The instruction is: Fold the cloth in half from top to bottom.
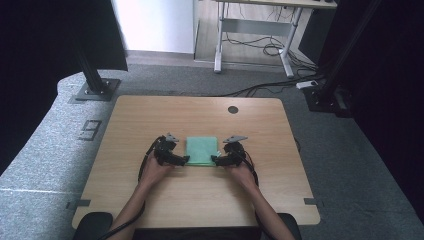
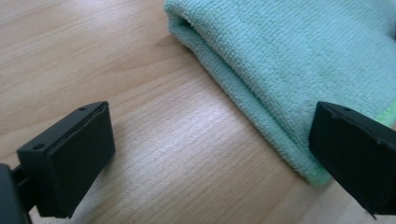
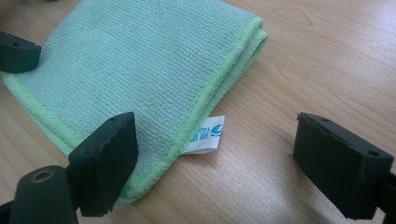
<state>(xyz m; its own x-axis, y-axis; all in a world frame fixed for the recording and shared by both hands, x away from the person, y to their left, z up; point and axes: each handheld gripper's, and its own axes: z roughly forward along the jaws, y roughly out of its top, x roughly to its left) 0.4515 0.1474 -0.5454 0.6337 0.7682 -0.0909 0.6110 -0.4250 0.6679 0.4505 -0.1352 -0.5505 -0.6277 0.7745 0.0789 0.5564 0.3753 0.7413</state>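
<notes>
Two claws: left claw (image 1: 184, 159) & right claw (image 1: 216, 160), both spread, nothing pinched.
Cloth: folded green microfibre cloth (image 1: 202, 150) flat on counter (image 1: 150, 115), mid-front.
Relation: cloth betw. claws, each at a near corner.

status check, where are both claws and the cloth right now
Left claw open at cloth's near left corner. Right claw open at near right corner. Green cloth folded, flat on table, ungripped. Nothing in the way.

folded cloth (image 1: 202, 151) mid-table (image 1: 150, 115), between left (image 1: 183, 160) and right hand-held gripper (image 1: 216, 160).
</notes>
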